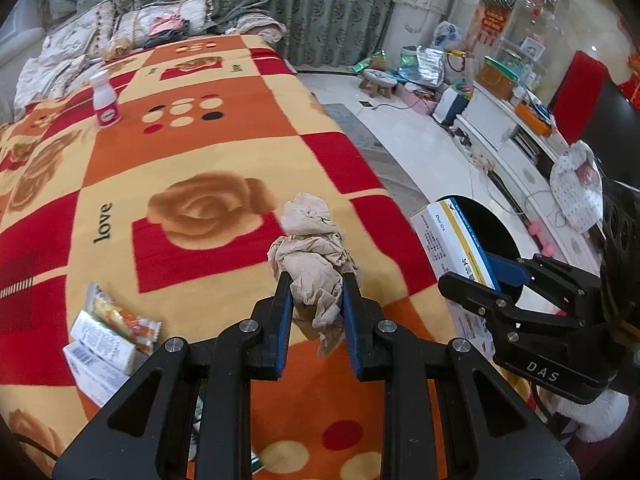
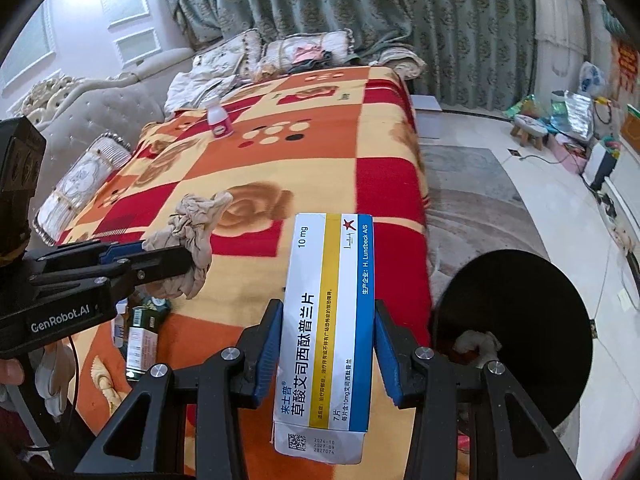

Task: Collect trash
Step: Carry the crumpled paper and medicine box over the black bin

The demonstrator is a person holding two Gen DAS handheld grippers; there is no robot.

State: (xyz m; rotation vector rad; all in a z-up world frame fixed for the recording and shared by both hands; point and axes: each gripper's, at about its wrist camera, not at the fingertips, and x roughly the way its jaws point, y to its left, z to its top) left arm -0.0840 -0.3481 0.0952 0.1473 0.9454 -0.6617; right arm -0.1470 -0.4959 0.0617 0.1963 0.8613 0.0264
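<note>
A crumpled beige tissue wad (image 1: pixel 310 256) hangs pinched between two blue-padded fingers above the patterned blanket. A flat white medicine box with yellow and blue stripes (image 2: pixel 326 332) is clamped lengthwise by its long sides, its end flap open. A round black bin (image 2: pixel 516 336) stands on the floor beside the bed. A small white bottle with pink label (image 1: pixel 105 99) stands upright far off. Snack wrappers and small cartons (image 1: pixel 108 330) lie clustered at the blanket's near left.

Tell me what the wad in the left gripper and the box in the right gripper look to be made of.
Wad: soft beige tissue or thin paper, matte; it is crumpled into limp folds, and it could be thin cloth. Box: thin printed cardboard with a slight sheen; flat panels, crisp edges and an open end flap, a medicine carton. The left gripper and right gripper each clamp their item.
</note>
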